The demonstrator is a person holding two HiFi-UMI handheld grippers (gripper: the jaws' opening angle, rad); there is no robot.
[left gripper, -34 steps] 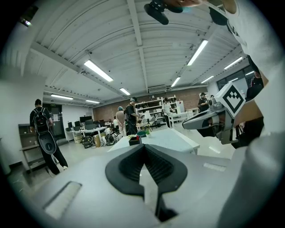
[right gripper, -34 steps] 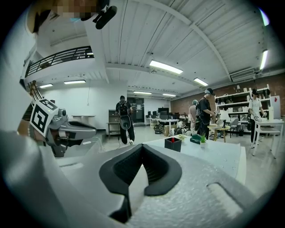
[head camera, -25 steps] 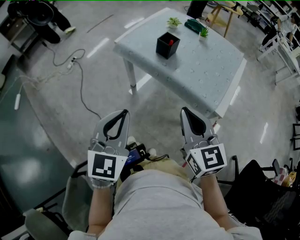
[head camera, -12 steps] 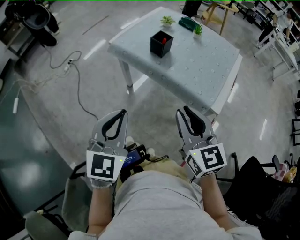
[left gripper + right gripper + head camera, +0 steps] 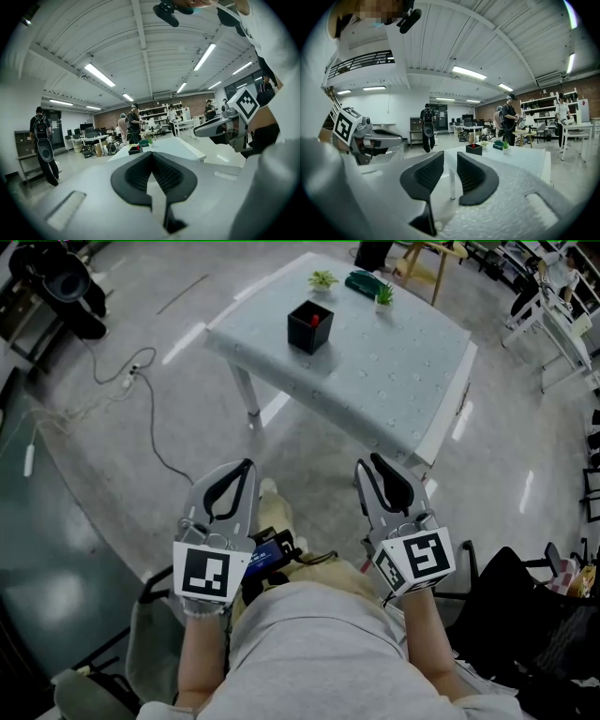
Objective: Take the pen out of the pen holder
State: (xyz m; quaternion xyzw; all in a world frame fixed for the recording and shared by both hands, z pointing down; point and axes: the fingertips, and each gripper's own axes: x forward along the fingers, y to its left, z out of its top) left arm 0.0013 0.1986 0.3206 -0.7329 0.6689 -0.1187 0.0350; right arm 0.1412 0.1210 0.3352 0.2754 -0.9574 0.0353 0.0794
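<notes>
At the left, the left gripper [image 5: 246, 469] is closed, its jaws meeting at the tips with nothing between them. Ahead and further right, the black pen holder [image 5: 309, 326] stands toward the left side of the pale surface [image 5: 403, 371]. A red-topped pen [image 5: 317, 319] stands upright inside it. Further right, the right gripper [image 5: 367, 465] is open and empty, its jaws set apart.

Both grippers are well apart from the pen holder, so the step in hand looks like the approach. It should go best if the right gripper comes over the pen holder, straddles only the pen's top clear of the walls, closes, then lifts straight up. The left gripper could steady the pen holder.

Counted: two grippers, one pen holder, one pen visible, one surface, and two small potted plants, a left plant [image 5: 322, 280] and a right plant [image 5: 383, 296].
</notes>
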